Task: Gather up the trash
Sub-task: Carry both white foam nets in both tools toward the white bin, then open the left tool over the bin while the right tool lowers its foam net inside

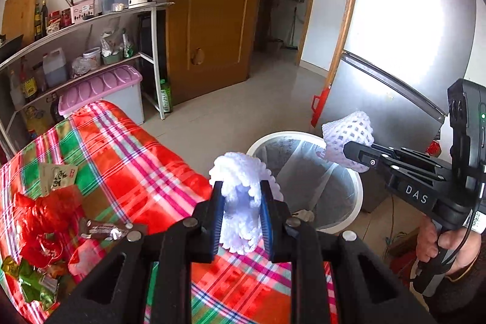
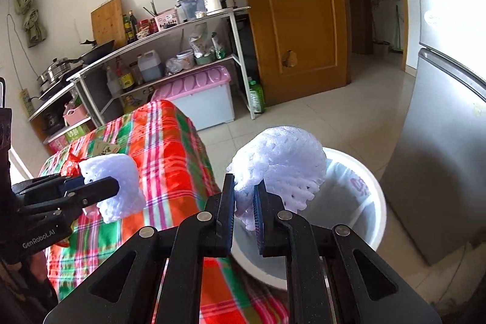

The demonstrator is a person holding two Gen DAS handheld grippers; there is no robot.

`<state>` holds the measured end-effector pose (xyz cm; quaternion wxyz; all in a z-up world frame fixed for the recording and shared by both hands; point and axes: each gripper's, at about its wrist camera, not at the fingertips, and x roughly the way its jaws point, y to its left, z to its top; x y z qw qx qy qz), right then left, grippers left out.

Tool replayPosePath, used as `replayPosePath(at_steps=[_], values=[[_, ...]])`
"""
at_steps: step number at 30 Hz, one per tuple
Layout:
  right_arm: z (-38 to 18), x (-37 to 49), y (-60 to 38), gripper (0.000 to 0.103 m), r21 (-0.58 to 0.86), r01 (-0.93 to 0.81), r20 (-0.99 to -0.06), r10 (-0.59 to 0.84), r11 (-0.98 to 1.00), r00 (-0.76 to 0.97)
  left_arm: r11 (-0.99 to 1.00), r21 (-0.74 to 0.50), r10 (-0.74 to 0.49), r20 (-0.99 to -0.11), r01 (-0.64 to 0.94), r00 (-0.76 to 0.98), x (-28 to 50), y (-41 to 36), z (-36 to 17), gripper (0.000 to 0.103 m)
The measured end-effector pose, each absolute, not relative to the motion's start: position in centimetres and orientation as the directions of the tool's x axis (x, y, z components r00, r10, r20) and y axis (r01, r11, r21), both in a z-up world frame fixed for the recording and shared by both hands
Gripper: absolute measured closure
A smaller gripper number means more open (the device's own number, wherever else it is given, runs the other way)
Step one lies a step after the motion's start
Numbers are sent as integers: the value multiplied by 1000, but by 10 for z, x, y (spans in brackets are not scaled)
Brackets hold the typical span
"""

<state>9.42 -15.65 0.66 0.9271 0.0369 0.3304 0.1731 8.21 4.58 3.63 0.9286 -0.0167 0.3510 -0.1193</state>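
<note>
My left gripper is shut on a white foam fruit net, held over the edge of the plaid-covered table, beside the bin. It also shows in the right wrist view. My right gripper is shut on a second white foam net and holds it above the white trash bin. In the left wrist view this net hangs over the bin's rim. The bin is lined with a clear bag.
Red wrappers, a brown candy wrapper, green foil and a paper packet lie on the table. A silver fridge stands right of the bin. A shelf rack, pink-lidded box and wooden door stand beyond.
</note>
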Motion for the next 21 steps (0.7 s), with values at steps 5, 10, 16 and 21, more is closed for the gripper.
replayPosePath(at_steps=[5,10,16,21], values=[[3,100,-181,91,169,-244,-618,295,955,728,954,-162,-295,-661,253,690,105,23,29,80],[-7,111,-201,91,175,-221,-644,281,959,712,939,-179,-333,-681,293,652,129,2,19,80],[-32,126,-214,91,166,-207,-696,263,964,668,932,-165,-339,-714,322,613,158,-28,4,79],[-56,139,-221,91,169,-195,-739,255,966,624,932,-162,-327,-758,324,564,174,-45,-18,79]])
